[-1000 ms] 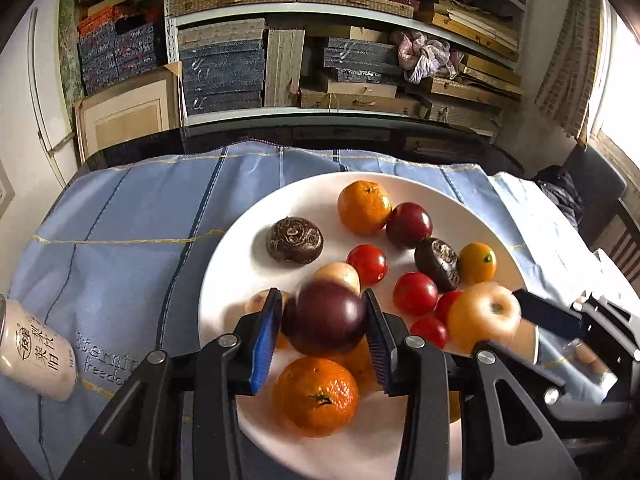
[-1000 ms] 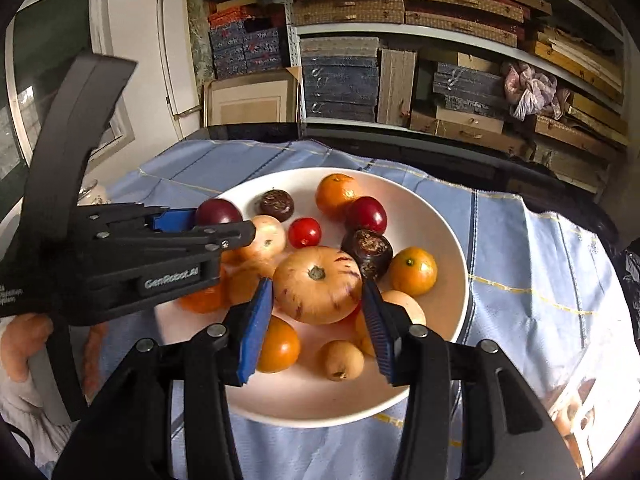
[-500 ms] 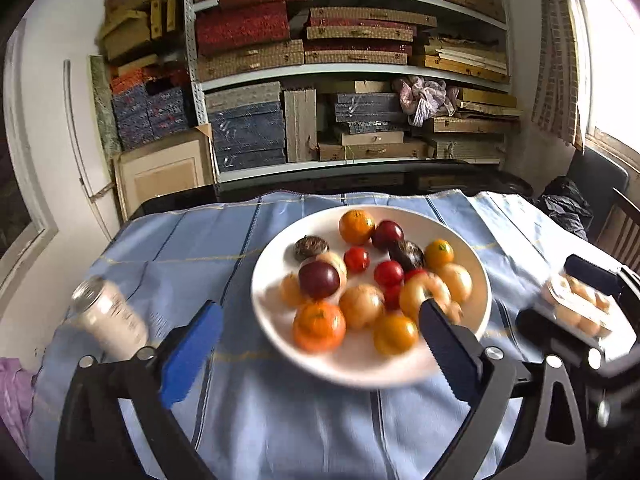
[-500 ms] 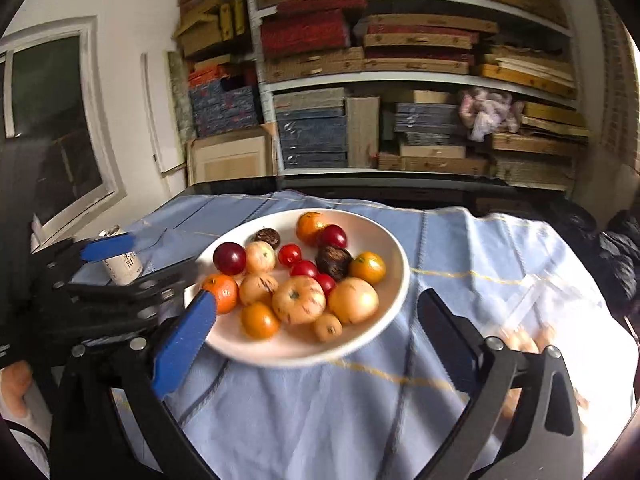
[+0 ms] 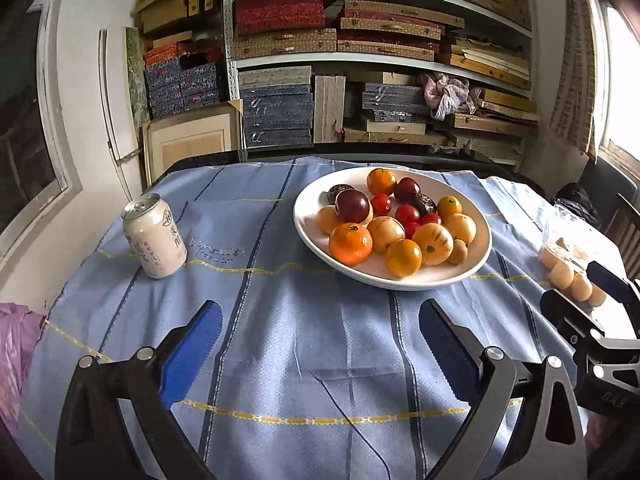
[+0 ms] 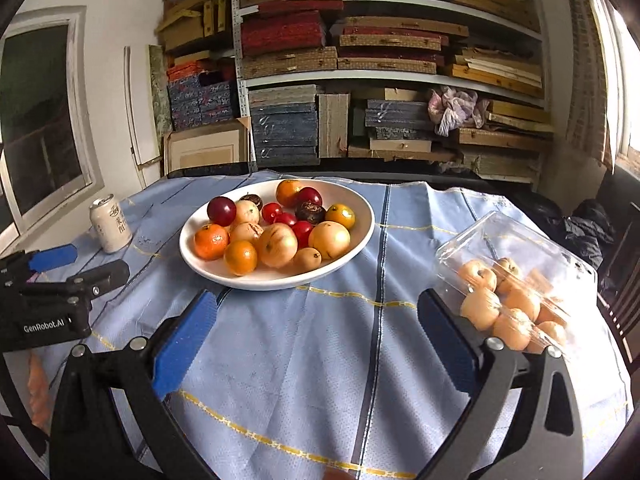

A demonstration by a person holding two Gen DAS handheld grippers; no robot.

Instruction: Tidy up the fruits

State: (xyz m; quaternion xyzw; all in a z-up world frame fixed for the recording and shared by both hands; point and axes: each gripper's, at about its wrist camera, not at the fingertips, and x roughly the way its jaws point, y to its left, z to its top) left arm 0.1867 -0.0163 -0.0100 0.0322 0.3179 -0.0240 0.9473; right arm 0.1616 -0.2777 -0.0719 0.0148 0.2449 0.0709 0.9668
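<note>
Fruit heaped on plate, both tools wide open and empty

Left tool: blue pads spread as wide as they go, nothing between them but blue cloth, well short of the white plate. Right tool: likewise splayed open, empty, hovering above the cloth near the plate's front rim. Seen from the right wrist view, left tool off at the left edge, above the cloth, clear of the can.

White plate sitting on the counter, covered by a light blue cloth with dark stripes and yellow stitched lines. On the plate, piled and touching:
- dark purple plum toward the back left, resting on paler fruit
- mandarin at the front left
- another orange citrus at the back rim
- smaller orange fruit at the front
- pale striped round fruit just beside it
- several small red tomatoes in the middle
- 2 dark brown wrinkled fruits, 1 at the back left, 1 toward the right

White drink can upright on the cloth, well to the left of the plate. Clear plastic clamshell box to the right of the plate, holding several pale orange fruits. Shelves stacked with boxes behind the counter.
</note>
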